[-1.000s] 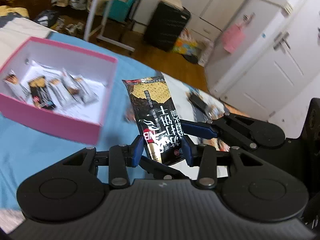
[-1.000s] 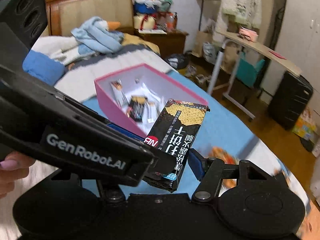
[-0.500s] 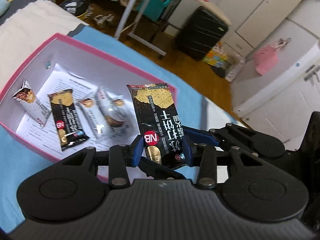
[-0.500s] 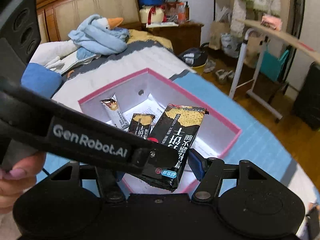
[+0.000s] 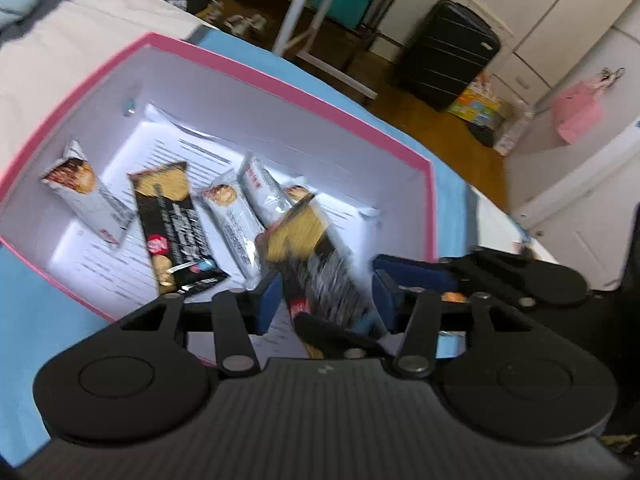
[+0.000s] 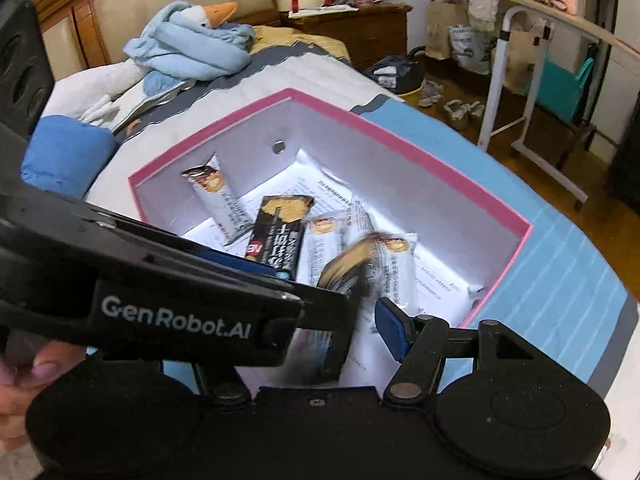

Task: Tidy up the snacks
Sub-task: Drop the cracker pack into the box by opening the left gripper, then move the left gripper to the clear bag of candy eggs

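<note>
Right now our black cracker pack [image 5: 316, 256] sits blurred between the blue pads of our left claw [image 5: 326, 300], tilted over the near corner of the pink box [image 5: 288, 80]. That claw's jaws are opening, with the pack between them and gaps showing beside it, so the pads no longer seem to press on it. From the right wrist view the same pack [image 6: 348, 268] shows as a smear just past the left claw's black body, above the box [image 6: 404, 132].

Our right claw [image 6: 360, 320] stands open; one blue pad shows clear of the pack, the other is hidden behind the left claw. Whether it touches the pack we cannot tell.

Inside the box, on printed paper [image 5: 120, 264], lie another black pack [image 5: 176, 236] and several white packs [image 5: 84, 188], side by side. The box rests on a blue cloth [image 6: 560, 280] spread over the bed. Beyond it lie a light blue blanket [image 6: 192, 48] with a plush duck, and to one side a black suitcase [image 5: 448, 52] on the wooden floor. A fingertip [image 6: 36, 368] of ours shows at the left edge.
</note>
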The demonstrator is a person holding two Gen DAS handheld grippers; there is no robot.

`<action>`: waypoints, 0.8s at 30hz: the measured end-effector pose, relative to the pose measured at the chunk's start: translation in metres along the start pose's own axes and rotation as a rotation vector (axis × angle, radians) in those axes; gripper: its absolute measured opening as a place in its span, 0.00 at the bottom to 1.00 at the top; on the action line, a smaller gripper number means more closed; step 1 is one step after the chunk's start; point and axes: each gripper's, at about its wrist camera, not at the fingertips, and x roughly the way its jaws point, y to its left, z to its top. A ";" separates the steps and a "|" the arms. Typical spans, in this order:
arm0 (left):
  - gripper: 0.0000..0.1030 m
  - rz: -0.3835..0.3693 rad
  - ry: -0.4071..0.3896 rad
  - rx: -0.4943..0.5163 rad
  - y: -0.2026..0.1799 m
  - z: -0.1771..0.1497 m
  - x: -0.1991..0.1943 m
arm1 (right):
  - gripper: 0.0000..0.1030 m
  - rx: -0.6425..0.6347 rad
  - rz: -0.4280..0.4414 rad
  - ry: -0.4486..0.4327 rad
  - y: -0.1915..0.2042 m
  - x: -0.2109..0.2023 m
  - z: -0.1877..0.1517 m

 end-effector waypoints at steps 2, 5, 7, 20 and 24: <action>0.50 0.019 -0.012 -0.012 0.002 -0.001 -0.003 | 0.68 -0.005 -0.027 -0.014 -0.001 -0.005 -0.001; 0.50 0.022 -0.034 -0.011 0.001 -0.004 -0.018 | 0.68 -0.002 -0.042 -0.026 -0.004 -0.021 -0.003; 0.52 0.036 -0.058 0.020 -0.007 -0.008 -0.032 | 0.68 -0.006 -0.054 -0.038 -0.005 -0.040 -0.006; 0.76 -0.008 -0.143 0.263 -0.112 -0.030 -0.125 | 0.78 -0.129 -0.158 -0.163 -0.028 -0.199 -0.046; 0.79 -0.054 -0.105 0.306 -0.144 -0.036 -0.123 | 0.84 -0.116 -0.164 -0.184 -0.050 -0.224 -0.062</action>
